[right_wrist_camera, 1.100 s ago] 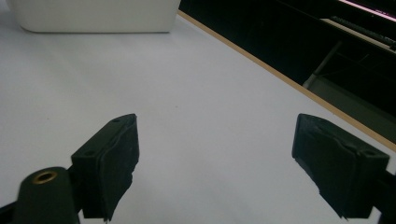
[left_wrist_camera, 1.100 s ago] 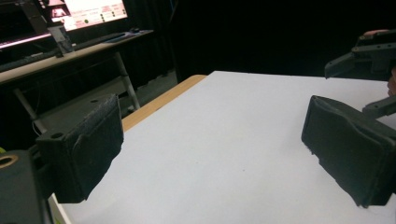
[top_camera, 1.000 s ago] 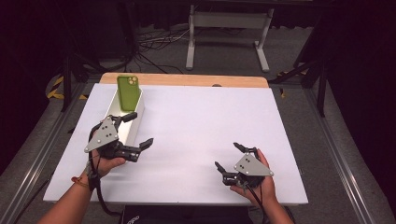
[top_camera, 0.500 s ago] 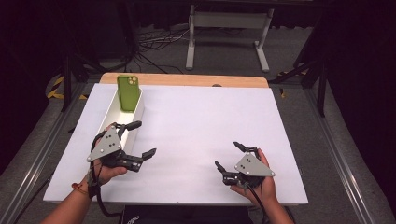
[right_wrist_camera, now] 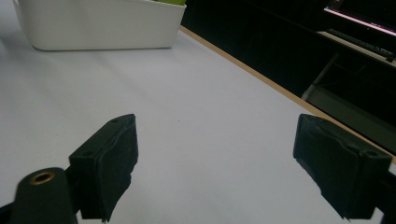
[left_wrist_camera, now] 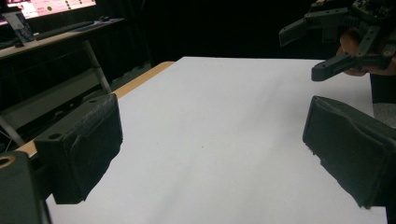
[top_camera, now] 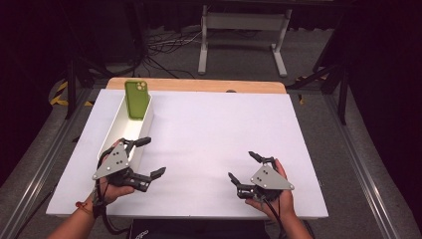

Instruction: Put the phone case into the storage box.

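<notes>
Left claw point(top_camera: 148, 157) hovered wide open and empty over the near left of the white tabletop point(top_camera: 209, 129), just beside the near end of one long white bin point(top_camera: 113, 141). One green phone point(top_camera: 137, 100) stood leaning in the bin's far end. Right claw point(top_camera: 245, 166), also wide and empty, hung near the front edge, well apart from the left. Behind lay a dark room with grey floor, cables point(top_camera: 164, 47) and one white stand point(top_camera: 242, 22).

Dark room, grey floor point(top_camera: 40, 149)
</notes>
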A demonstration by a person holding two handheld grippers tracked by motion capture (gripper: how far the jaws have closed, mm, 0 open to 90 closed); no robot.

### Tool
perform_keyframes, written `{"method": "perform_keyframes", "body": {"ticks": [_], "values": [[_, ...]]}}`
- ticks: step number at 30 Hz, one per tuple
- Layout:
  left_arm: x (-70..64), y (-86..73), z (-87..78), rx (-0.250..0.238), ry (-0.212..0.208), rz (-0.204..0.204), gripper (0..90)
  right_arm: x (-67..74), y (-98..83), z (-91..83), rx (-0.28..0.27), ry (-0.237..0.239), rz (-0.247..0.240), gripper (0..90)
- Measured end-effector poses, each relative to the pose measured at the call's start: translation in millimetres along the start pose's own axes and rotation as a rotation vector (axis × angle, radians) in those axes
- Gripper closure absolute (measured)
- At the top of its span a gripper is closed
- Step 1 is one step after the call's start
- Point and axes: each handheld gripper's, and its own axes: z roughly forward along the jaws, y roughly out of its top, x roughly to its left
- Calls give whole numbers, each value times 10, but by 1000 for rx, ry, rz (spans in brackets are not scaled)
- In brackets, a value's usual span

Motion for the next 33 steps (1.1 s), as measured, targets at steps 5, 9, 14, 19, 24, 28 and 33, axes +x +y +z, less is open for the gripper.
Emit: {"method": "perform_keyframes", "body": {"ticks": [5,9,14,19,24,28,33], "values": [[-16,-67,-29,25,-1,-5,44,7,4,-10,-6,3,-2,151],[-39,-107,-46,30,-3,-9,35,13,8,-17,-11,3,-1,151],[-105,-163,-53,40,-6,-10,32,25,12,-23,-10,6,-5,151],[-158,-242,-47,69,-19,-15,32,37,20,-30,-14,10,-8,151],[-172,-330,-72,95,-4,-25,32,27,12,-41,-16,11,-7,151],[-155,-416,-98,90,-17,-66,29,21,1,-40,-21,13,3,150],[-163,-466,-158,87,-8,-60,28,29,3,-49,-24,13,1,150]]}}
